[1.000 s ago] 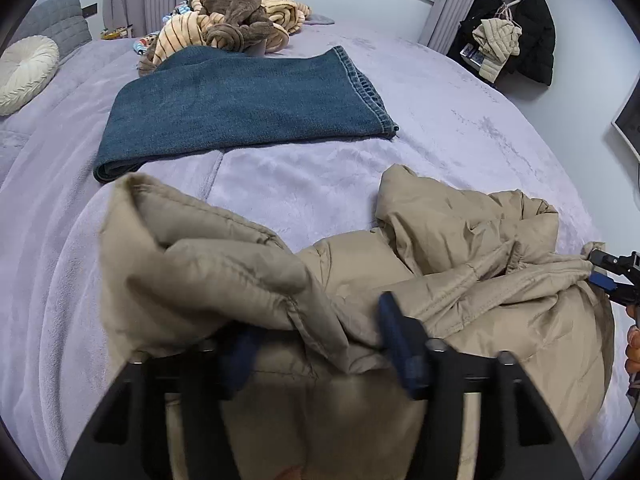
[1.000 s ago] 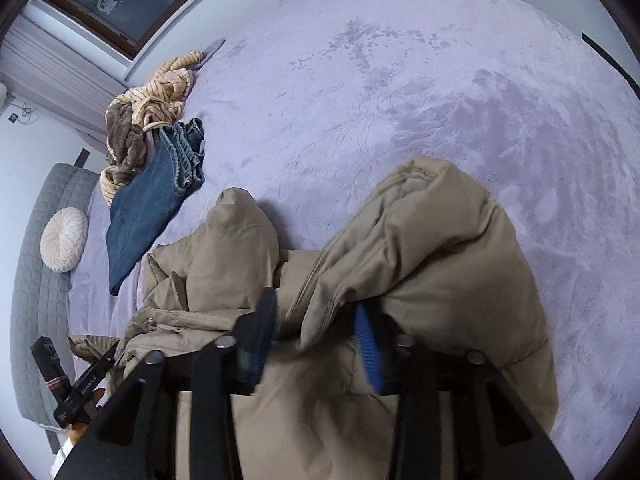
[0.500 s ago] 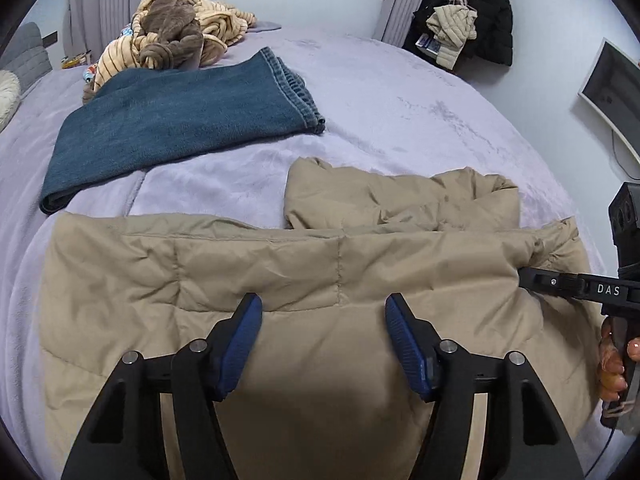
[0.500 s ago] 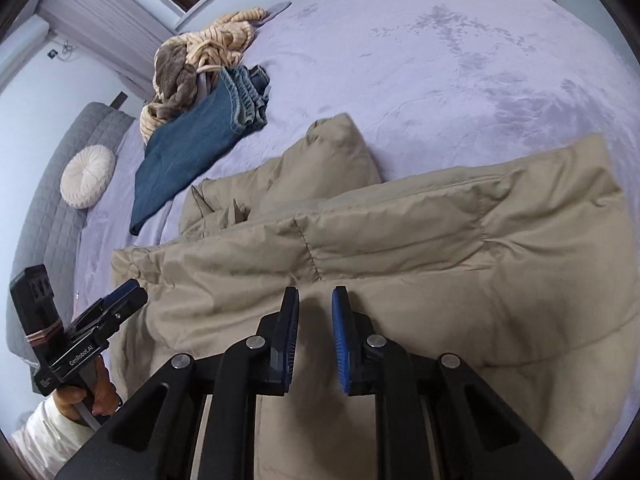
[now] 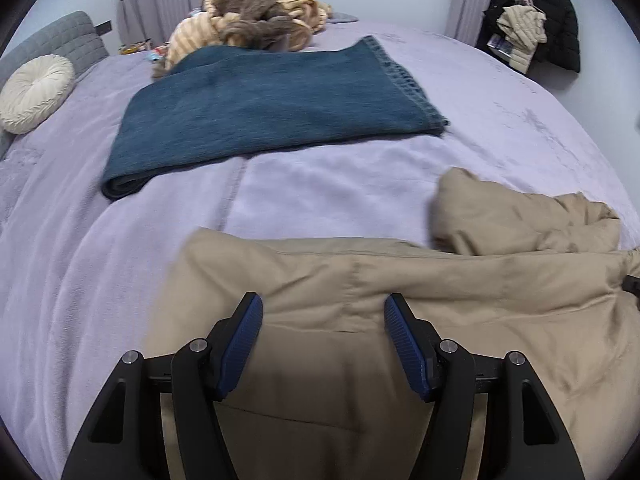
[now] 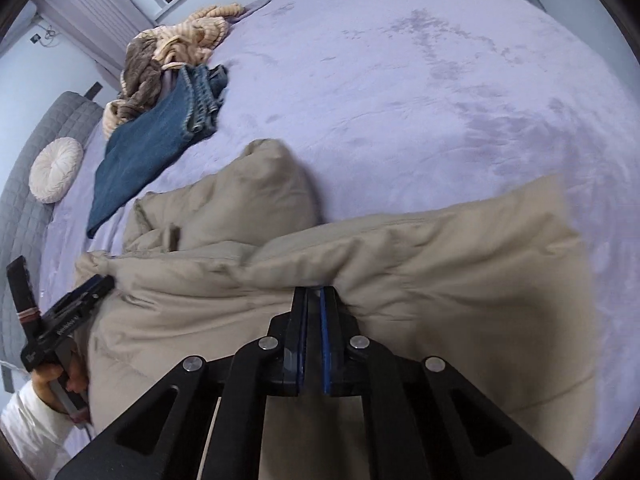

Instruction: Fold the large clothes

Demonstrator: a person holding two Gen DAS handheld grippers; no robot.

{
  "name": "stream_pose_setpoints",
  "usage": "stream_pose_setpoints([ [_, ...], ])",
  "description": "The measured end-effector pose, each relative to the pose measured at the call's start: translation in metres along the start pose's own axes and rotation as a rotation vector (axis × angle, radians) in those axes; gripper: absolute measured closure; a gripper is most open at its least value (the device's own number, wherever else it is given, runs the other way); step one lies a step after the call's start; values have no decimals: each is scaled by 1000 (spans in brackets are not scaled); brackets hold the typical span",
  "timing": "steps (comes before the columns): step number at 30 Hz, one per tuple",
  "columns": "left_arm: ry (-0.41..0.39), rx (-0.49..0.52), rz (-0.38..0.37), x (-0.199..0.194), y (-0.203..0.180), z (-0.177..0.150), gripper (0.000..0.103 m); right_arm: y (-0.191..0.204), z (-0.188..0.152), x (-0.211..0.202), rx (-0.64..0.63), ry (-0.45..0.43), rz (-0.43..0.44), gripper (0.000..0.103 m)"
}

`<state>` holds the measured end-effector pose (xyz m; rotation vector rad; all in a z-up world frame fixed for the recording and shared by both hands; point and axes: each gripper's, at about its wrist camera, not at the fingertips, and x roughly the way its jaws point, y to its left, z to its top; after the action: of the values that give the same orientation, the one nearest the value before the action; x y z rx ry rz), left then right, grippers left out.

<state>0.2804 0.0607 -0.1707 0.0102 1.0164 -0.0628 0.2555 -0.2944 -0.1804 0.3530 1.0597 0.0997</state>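
Note:
A beige puffer jacket [image 5: 460, 280] lies spread on the lilac bed, with one sleeve [image 5: 512, 220] bunched at its far right. My left gripper [image 5: 323, 312] is open, its blue pads wide apart just above the jacket's near edge, holding nothing. In the right wrist view the jacket [image 6: 420, 264] fills the foreground with the sleeve [image 6: 248, 200] behind it. My right gripper [image 6: 314, 300] is shut, its pads pinching a fold of the jacket's edge. The left gripper [image 6: 76, 312] also shows there at the jacket's left end.
Folded blue jeans [image 5: 264, 108] lie on the bed [image 5: 360, 188] beyond the jacket, with a striped brown and tan heap of clothes [image 5: 256, 28] behind them. A round cream cushion [image 5: 34, 92] rests by the grey headboard. Dark coats [image 5: 536, 28] hang at the far right.
The bunched jacket was pulled out flat between the two grippers. My left gripper let go and now stands open over the edge. My right gripper closed tighter on the fabric.

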Motion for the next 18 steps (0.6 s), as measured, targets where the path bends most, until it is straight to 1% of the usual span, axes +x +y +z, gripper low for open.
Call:
stream_pose_setpoints([
  [1, 5, -14, 27, 3, 11, -1, 36, -13, 0, -7, 12, -15, -53, 98],
  [2, 15, -33, 27, 7, 21, -2, 36, -26, 1, -11, 33, -28, -93, 98],
  [4, 37, -78, -7, 18, 35, -4, 36, -56, -1, -14, 114, -34, -140, 99],
  [6, 44, -81, -4, 27, 34, -4, 35, -80, -1, -6, 208, -21, -124, 99],
  [8, 47, -72, 13, 34, 28, -5, 34, -92, 0, 6, 281, -12, -98, 99],
  [10, 63, -71, 15, 39, 26, -4, 32, -95, 2, 15, 306, -13, -103, 99],
  [12, 81, -89, 0, 43, 29, 0, 29, -90, 6, 20, 288, -9, -125, 99],
  [14, 88, -100, -4, 39, 32, 2, 29, -86, 9, 20, 275, -4, -140, 98],
  [15, 86, -99, 6, 34, 32, 2, 29, -85, 10, 17, 275, -4, -141, 94],
  [16, 84, -95, 18, 28, 31, 1, 29, -83, 10, 12, 278, -8, -138, 94],
  [17, 82, -88, 29, 23, 30, 1, 29, -80, 9, 7, 278, -12, -142, 91],
  [18, 80, -78, 34, 17, 29, 0, 29, -78, 8, 2, 278, -17, -141, 84],
])
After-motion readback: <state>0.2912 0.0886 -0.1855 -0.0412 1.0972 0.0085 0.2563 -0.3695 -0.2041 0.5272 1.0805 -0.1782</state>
